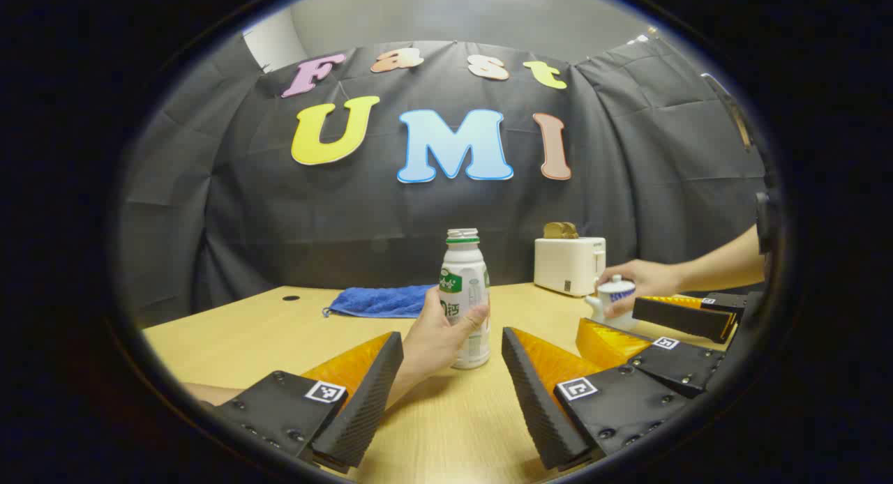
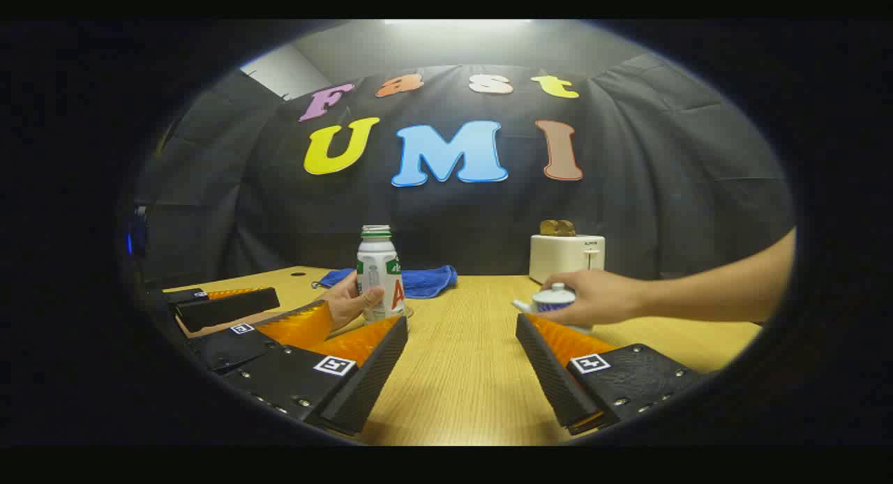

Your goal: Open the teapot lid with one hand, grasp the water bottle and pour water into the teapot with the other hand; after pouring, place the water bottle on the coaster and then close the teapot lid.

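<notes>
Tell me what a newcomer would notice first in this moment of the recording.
Two bare hands, not the tools, are on the task items: one hand wraps the uncapped water bottle standing mid-table, another hand rests on the small teapot to the right. Both the left tool and right tool sit open and empty in front, with a white toaster and blue cloth by the back wall.

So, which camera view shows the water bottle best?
The left gripper view: the water bottle stands near and central, a bare hand around its lower half. In the right gripper view the bottle is smaller, its base hidden behind that view's own gripper.
</notes>
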